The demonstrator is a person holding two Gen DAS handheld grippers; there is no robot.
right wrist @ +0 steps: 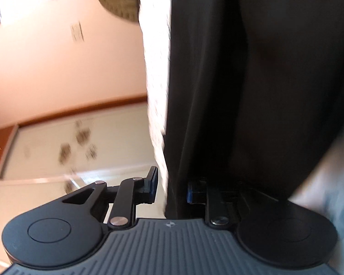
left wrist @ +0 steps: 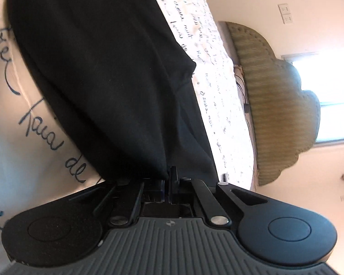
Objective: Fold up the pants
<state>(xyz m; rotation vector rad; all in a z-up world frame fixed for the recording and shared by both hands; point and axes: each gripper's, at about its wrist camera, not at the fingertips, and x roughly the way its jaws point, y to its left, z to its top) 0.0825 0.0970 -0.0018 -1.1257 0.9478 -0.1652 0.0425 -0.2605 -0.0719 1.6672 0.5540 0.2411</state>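
The black pants (left wrist: 107, 68) lie on a white bedsheet with dark handwriting print (left wrist: 29, 123). In the left wrist view my left gripper (left wrist: 167, 183) is shut on an edge of the pants fabric, which stretches away from the fingers. In the right wrist view my right gripper (right wrist: 172, 189) is open, its fingers apart on either side of the edge of the pants (right wrist: 240, 80) and the sheet (right wrist: 154, 68). The fabric runs between the jaws. This view is motion-blurred.
A padded olive headboard (left wrist: 275, 105) stands at the bed's end, under a window (left wrist: 332, 105). A light switch (left wrist: 285, 13) is on the cream wall. A wardrobe with a wooden frame and pale doors (right wrist: 68, 149) shows in the right wrist view.
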